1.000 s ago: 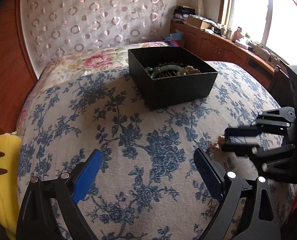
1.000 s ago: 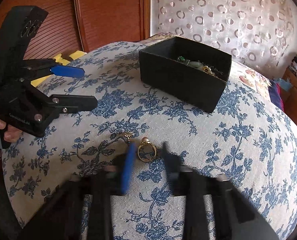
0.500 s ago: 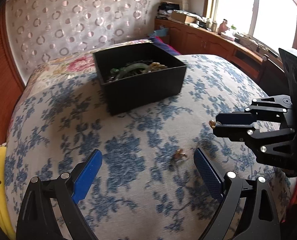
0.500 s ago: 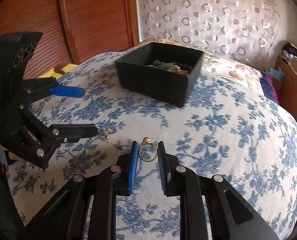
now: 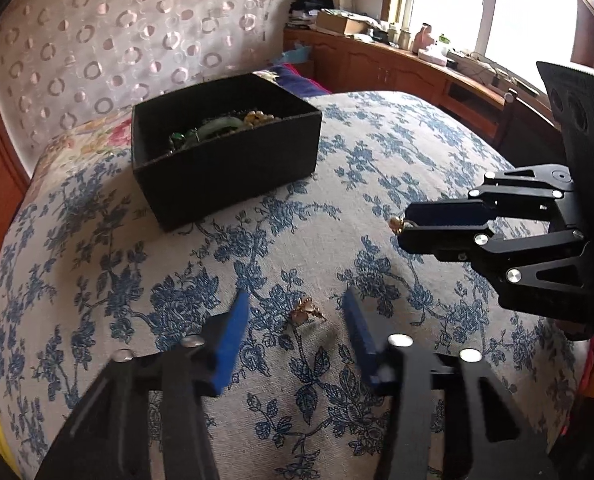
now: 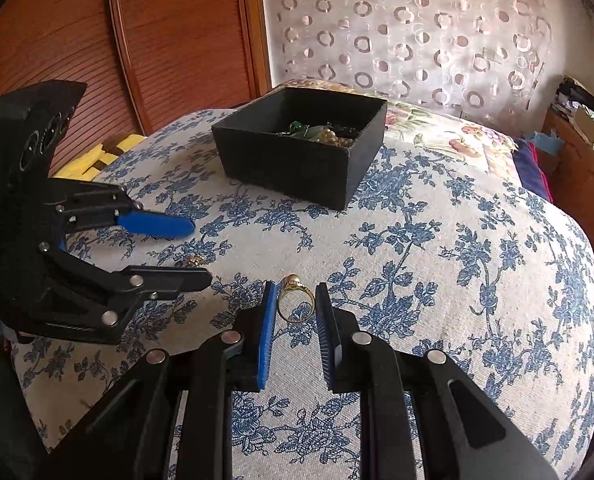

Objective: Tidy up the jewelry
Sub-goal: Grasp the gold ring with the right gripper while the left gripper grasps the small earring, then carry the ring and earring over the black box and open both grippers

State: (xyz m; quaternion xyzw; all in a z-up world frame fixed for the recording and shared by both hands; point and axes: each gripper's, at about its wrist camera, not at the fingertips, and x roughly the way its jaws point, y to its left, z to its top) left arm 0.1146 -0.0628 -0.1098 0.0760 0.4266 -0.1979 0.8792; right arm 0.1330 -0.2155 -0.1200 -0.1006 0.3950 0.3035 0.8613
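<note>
A gold ring with a pearl (image 6: 295, 300) is held between the pads of my right gripper (image 6: 296, 306), lifted above the bed; it pokes out of that gripper in the left wrist view (image 5: 397, 223). A small gold earring (image 5: 305, 311) lies on the floral bedspread between the fingers of my open left gripper (image 5: 295, 316); it also shows in the right wrist view (image 6: 195, 260). A black box (image 5: 225, 152) with a green bangle and beads inside stands farther back, also seen in the right wrist view (image 6: 301, 148).
The bed has a blue floral cover (image 5: 137, 280) and a wooden headboard (image 6: 177, 40). A yellow plush (image 6: 97, 156) lies at the bed's left edge. Wooden cabinets with clutter (image 5: 417, 60) run under the window at the right.
My right gripper has shut on the ring and lifted it off the cover. My left gripper has moved over the earring and narrowed around it.
</note>
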